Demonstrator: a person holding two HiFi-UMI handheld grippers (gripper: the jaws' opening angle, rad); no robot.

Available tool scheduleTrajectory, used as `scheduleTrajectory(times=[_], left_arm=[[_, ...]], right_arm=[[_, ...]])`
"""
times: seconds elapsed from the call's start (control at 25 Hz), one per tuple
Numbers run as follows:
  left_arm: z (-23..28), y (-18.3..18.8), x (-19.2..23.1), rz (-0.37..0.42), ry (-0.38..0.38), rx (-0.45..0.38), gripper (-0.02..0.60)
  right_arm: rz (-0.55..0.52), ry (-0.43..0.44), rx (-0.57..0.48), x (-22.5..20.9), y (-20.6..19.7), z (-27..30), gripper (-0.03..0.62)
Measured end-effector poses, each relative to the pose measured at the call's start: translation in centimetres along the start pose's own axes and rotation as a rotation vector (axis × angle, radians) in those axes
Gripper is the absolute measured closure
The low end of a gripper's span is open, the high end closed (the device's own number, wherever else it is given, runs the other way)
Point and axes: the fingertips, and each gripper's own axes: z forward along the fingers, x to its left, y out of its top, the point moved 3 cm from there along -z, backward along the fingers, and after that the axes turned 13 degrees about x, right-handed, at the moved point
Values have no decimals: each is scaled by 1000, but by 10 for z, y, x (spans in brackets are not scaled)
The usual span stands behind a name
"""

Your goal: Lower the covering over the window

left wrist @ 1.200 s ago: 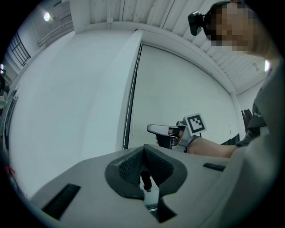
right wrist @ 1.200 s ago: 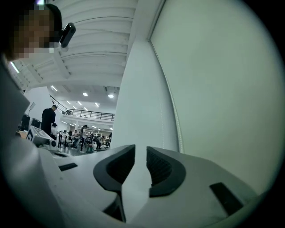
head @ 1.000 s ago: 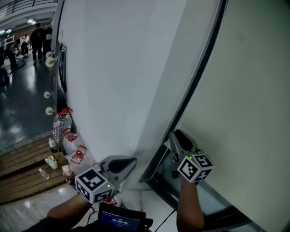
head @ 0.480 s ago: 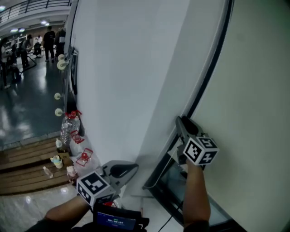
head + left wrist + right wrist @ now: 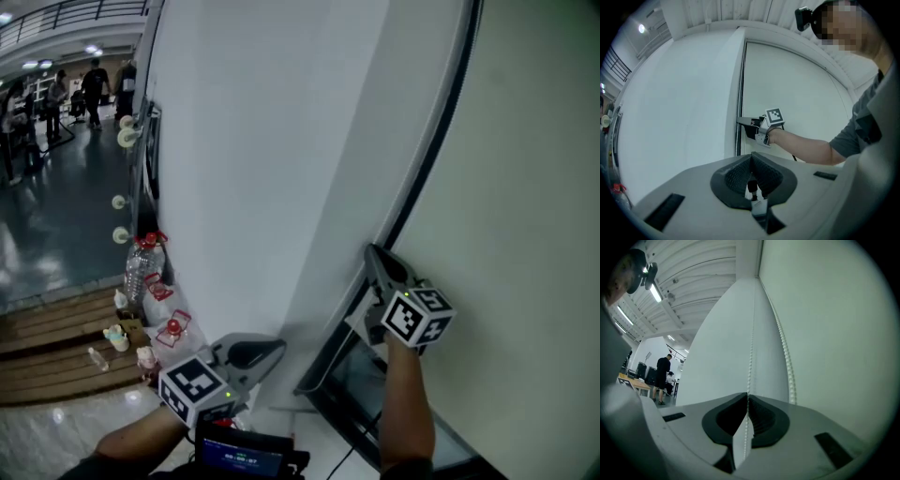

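We see white wall [image 5: 244,141], bottles [image 5: 141,264] at its foot, glossy floor [image 5: 56,225], blind [image 5: 534,187]; right fingers [image 5: 765,417] just closed, pinching the bead chain [image 5: 749,371], left fingers [image 5: 733,177] pressed together

No legible text; small screen [image 5: 246,457] print unreadable.

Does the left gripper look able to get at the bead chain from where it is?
Probably yes: nothing stands between the left gripper and the bead chain, though its jaws are shut. The right gripper, jaws just closed, pinches one strand.
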Motion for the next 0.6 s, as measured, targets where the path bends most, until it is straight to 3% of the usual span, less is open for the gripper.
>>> scheduleTrajectory(times=[0.36, 0.6], left_arm=[[9, 6, -7, -11, -53, -18, 581], [16, 19, -14, -5, -110, -34, 581]], right_arm=[[-56, 134, 13, 42, -15, -36, 599], [-37, 165, -10, 61, -15, -65, 599]])
